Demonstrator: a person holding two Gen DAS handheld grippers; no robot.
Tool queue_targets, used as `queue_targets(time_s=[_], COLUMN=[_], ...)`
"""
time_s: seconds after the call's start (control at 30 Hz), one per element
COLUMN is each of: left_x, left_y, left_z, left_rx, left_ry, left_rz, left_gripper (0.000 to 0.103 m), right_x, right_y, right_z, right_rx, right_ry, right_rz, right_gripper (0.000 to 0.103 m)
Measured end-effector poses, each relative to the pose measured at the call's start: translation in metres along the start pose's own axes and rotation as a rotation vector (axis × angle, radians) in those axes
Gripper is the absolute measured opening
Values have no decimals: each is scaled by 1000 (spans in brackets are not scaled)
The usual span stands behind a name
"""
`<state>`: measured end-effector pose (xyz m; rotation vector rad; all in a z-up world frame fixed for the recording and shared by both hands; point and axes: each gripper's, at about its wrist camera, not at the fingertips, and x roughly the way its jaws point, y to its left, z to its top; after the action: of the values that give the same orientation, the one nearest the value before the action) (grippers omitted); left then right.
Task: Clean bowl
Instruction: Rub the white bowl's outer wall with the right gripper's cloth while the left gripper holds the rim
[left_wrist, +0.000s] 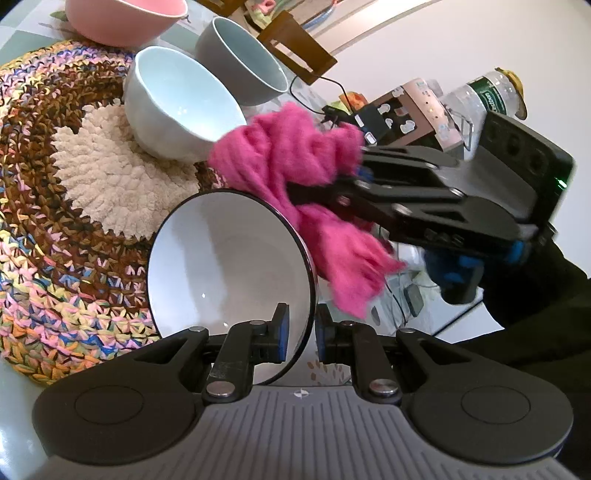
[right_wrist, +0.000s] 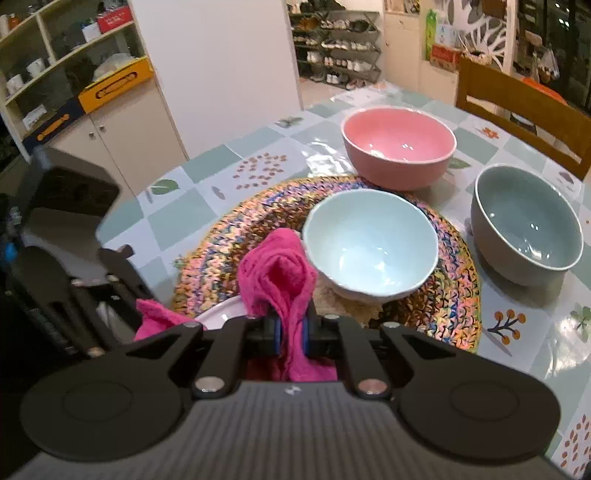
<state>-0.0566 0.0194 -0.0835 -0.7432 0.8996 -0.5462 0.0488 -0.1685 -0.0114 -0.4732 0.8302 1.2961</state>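
My left gripper (left_wrist: 300, 332) is shut on the rim of a white bowl with a dark rim (left_wrist: 229, 273), held tilted on its side above the woven mat. My right gripper (right_wrist: 291, 328) is shut on a pink cloth (right_wrist: 275, 273), which bunches up past the fingertips. In the left wrist view the right gripper (left_wrist: 314, 184) comes in from the right and holds the pink cloth (left_wrist: 295, 158) against the far edge of the white bowl. A slice of the white bowl (right_wrist: 225, 312) shows below the cloth in the right wrist view.
A colourful woven mat (right_wrist: 436, 295) carries a pale blue bowl (right_wrist: 369, 243). A pink bowl (right_wrist: 399, 144) and a grey bowl (right_wrist: 524, 225) stand on the tiled tablecloth (right_wrist: 184, 218). A wooden chair (right_wrist: 524, 107) is behind. A plastic bottle (left_wrist: 480, 96) and boxes stand at the right.
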Motion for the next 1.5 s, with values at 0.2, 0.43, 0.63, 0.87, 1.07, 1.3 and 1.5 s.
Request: queue_targets(time_s=[0.2,0.43,0.63,0.87,1.07,1.3,1.5], left_x=[2,0,-17,-43,-49,-53,-58], left_y=[0,3,4,17,16,32,40], left_z=[3,8,14,12,22,14,7], left_rx=[2,-31,-78,-211,-240,-374,-489], left_ry=[14,19,-24,-117,-141,-172,-189], left_rz=[5,2,-12,-61,-50,-119,-175], left_gripper=[17,16,14,14,14,14,14], right_x=[-12,-24,-23,-25,-27,-29,-31], right_y=[9,18,19,23,28,33,38], right_z=[-5,-10,-12,-13,-15,-18,-20], right_rx=[-18,-35,-21,-29,-42,-58,-73], right_ry=[-15,-31,-45,-56,-63,-70,-76], right_rz=[18,36,24,3,-12,-30,-45], right_gripper=[11,11,11,11,11,11,11])
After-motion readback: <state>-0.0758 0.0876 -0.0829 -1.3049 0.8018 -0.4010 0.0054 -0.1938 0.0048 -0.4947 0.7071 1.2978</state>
